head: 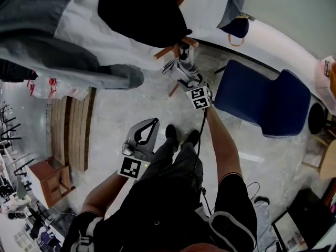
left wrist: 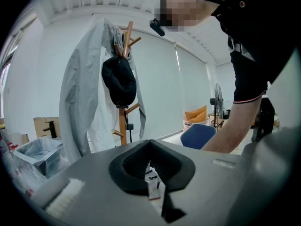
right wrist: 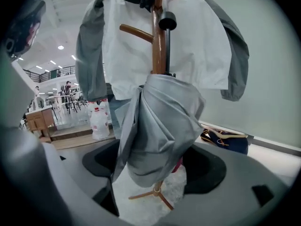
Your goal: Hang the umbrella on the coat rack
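Note:
A folded grey umbrella (right wrist: 160,126) hangs against the wooden coat rack (right wrist: 158,41), its black handle (right wrist: 167,20) up by a peg. My right gripper (right wrist: 155,166) stands open around the umbrella's lower end, with the dark pads apart from the cloth on both sides. In the head view the right gripper (head: 185,72) reaches out to the umbrella (head: 176,66) at the rack's post (head: 167,50). My left gripper (head: 152,124) is held low by the person's legs, shut and empty. From the left gripper view (left wrist: 150,142) the coat rack (left wrist: 123,121) stands some way off.
A grey-and-white jacket (head: 52,30) and a black hat (head: 139,9) hang on the rack. A blue chair (head: 262,101) stands to its right. A slatted wooden bench (head: 73,130) and bags of bottles (head: 52,85) are at the left. A navy bag (right wrist: 225,138) lies by the wall.

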Demonstrator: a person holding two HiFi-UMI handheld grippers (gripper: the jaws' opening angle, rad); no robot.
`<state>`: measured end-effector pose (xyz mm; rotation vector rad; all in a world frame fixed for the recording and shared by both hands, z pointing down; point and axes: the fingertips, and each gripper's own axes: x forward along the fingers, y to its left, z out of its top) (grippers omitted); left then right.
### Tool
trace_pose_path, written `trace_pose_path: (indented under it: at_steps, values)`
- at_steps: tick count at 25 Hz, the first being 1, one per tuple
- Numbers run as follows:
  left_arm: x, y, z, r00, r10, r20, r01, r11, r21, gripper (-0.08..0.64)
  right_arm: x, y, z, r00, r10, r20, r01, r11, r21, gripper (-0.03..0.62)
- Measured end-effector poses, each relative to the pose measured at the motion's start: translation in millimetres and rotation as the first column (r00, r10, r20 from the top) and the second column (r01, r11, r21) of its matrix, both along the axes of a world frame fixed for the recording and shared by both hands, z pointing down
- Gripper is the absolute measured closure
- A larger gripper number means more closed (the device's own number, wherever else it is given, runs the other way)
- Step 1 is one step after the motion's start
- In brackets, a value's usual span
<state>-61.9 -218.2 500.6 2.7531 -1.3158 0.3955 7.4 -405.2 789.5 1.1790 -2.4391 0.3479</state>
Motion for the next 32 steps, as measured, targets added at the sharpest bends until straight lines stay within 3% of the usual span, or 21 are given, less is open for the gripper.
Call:
trace_pose_path:
  at_steps: [2,19,29,32]
  values:
    - [-0.1,0.3,-1.8,1.0,0.0,-0.001,0.0,1.0,0.001,0.56,5.4,3.6,-7.7,1.0,0.004,-0.003,-0.004,1.0,0.012,0.156]
    - [9.5,-2.1,-30.3,1.0,0.012,-0.028,-0.01,0.998,0.066,0.56,63.2,39.9,-94.8,0.997,0.067,0.024,-0.068,0.994,0.086,0.156]
    - [10.0,-4.1,-47.6,0.999,0.018,-0.038,-0.015,0.996,0.089,0.56,76.5,70.1,-180.0,0.995,0.072,0.07,-0.081,0.987,0.138,0.236]
    - [10.8,-3.4,-53.2,0.999,0.024,-0.037,-0.02,0.994,0.105,0.56,81.2,82.4,-208.7,0.993,0.086,0.082,-0.098,0.981,0.165,0.3]
